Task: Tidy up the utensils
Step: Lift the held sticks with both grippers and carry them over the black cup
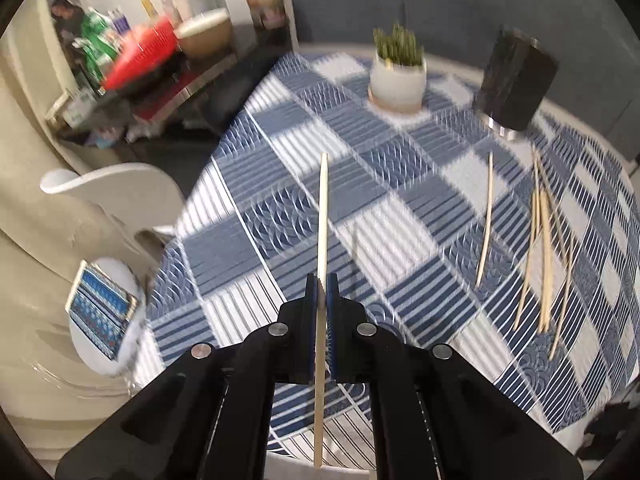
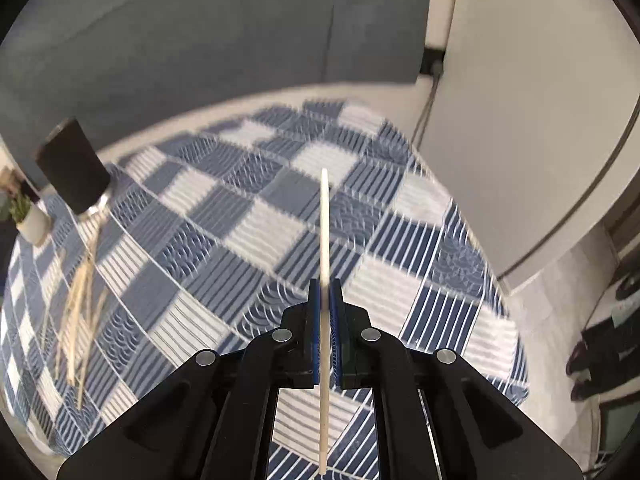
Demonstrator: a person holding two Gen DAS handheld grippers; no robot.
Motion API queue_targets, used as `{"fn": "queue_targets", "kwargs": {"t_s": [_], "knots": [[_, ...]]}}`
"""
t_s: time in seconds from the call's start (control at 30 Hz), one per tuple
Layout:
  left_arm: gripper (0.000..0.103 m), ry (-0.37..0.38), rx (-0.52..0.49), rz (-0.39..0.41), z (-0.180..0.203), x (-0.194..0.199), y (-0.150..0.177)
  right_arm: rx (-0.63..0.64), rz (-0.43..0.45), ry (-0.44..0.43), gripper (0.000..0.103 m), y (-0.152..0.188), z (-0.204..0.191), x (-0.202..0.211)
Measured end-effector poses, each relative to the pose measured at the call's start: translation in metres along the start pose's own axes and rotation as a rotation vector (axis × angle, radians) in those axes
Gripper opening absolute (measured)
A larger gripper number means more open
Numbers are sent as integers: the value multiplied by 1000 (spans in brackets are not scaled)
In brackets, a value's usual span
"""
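Wooden chopsticks: 1 [image 1: 322,216] per gripper, perhaps 6 loose [image 1: 541,256] on tablecloth [image 1: 384,216].

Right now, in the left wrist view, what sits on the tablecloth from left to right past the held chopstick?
Chopstick clamped in the left gripper → white potted plant → single loose chopstick → black cylindrical holder → pile of loose chopsticks.

Light: even, soft indoor light on my tablecloth [image 1: 280,208]; no glare.
Shadows: faint.
Blur: motion smear across both my views; the dark holder [image 1: 514,84] and loose chopsticks [image 2: 80,300] are soft.
Edges: strong fisheye bending, black corners.
Sharpest: my tongs' own fingers [image 1: 310,320].
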State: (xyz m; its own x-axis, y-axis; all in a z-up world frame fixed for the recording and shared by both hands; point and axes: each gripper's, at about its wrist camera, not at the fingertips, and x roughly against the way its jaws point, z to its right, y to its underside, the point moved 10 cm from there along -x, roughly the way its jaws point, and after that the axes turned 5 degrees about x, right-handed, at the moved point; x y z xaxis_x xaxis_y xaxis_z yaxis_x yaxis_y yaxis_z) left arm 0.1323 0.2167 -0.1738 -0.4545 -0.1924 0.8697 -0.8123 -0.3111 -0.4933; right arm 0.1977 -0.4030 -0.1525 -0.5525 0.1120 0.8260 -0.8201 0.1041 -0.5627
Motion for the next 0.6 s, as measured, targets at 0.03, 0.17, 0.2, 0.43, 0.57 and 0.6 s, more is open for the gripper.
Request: {"fn": "queue_targets", "kwargs": {"t_s": [0.03, 0.17, 0.2, 0.43, 0.57, 0.6], "knots": [[5, 7, 5, 15, -1, 8, -5, 1, 26, -8, 5, -10, -1, 5], [5, 9, -6, 117, 5, 47, -40, 20, 120, -39, 5, -41, -8, 39], [5, 9, -9, 148, 8, 59, -52, 24, 144, -48, 5, -50, -11, 46], [5, -5, -23, 308, 36, 119, -130, 84, 338, -82, 5, -123, -38, 98], [5, 15, -54, 389, 66, 143, -172, 119, 410, -96, 5, -166, -55, 116], [5, 23, -61, 415, 76, 149, -185, 126, 430, -105, 5, -180, -60, 120]]}}
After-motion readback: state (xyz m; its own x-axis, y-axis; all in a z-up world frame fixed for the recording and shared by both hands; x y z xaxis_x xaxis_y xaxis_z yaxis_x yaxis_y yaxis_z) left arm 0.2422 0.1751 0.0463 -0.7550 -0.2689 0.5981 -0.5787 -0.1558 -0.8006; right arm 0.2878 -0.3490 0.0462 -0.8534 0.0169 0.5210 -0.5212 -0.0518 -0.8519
